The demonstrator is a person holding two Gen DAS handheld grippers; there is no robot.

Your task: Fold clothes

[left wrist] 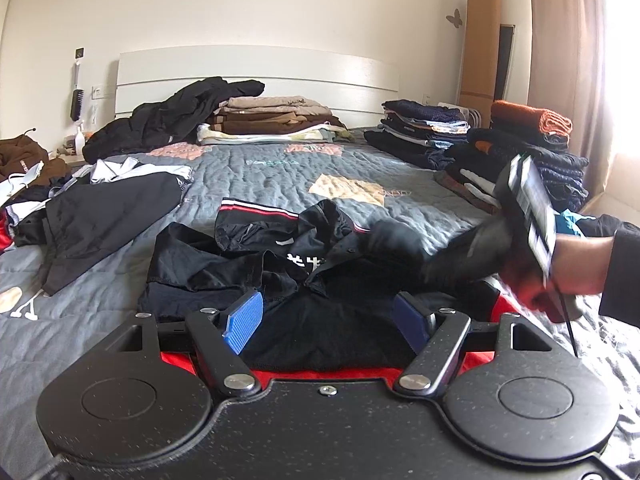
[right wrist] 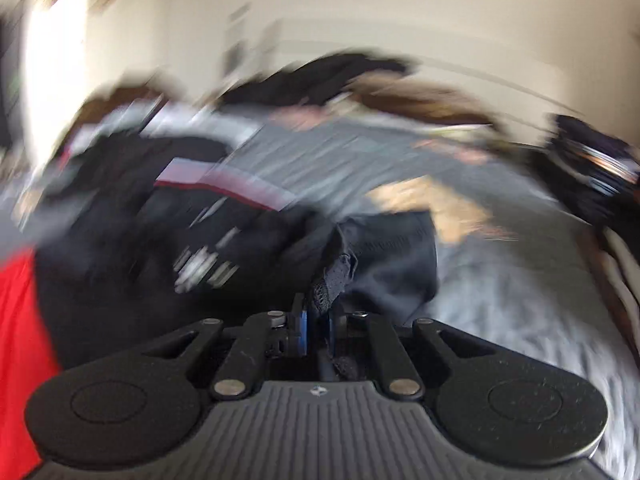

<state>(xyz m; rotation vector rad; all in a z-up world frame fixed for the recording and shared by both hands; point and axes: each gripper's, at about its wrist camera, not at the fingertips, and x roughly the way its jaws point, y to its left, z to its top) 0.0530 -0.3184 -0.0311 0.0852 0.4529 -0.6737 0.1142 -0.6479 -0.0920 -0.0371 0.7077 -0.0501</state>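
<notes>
A black jersey (left wrist: pixel 256 264) with white lettering, striped cuffs and a red hem lies crumpled on the grey quilt. My left gripper (left wrist: pixel 330 320) stands open just above its near edge, blue pads wide apart with black cloth between them but not pinched. In the left wrist view, the right gripper's body (left wrist: pixel 524 200) comes in from the right, held by a hand (left wrist: pixel 576 264). In the blurred right wrist view my right gripper (right wrist: pixel 316 328) is shut on a fold of the black jersey (right wrist: pixel 384 256), the cloth bunched up between the pads.
The bed's grey quilt (left wrist: pixel 280 176) carries a stack of brown folded clothes (left wrist: pixel 264 116) by the headboard, dark folded stacks (left wrist: pixel 500 152) along the right edge, a black jacket (left wrist: pixel 168 116) and loose garments (left wrist: pixel 100 208) at left.
</notes>
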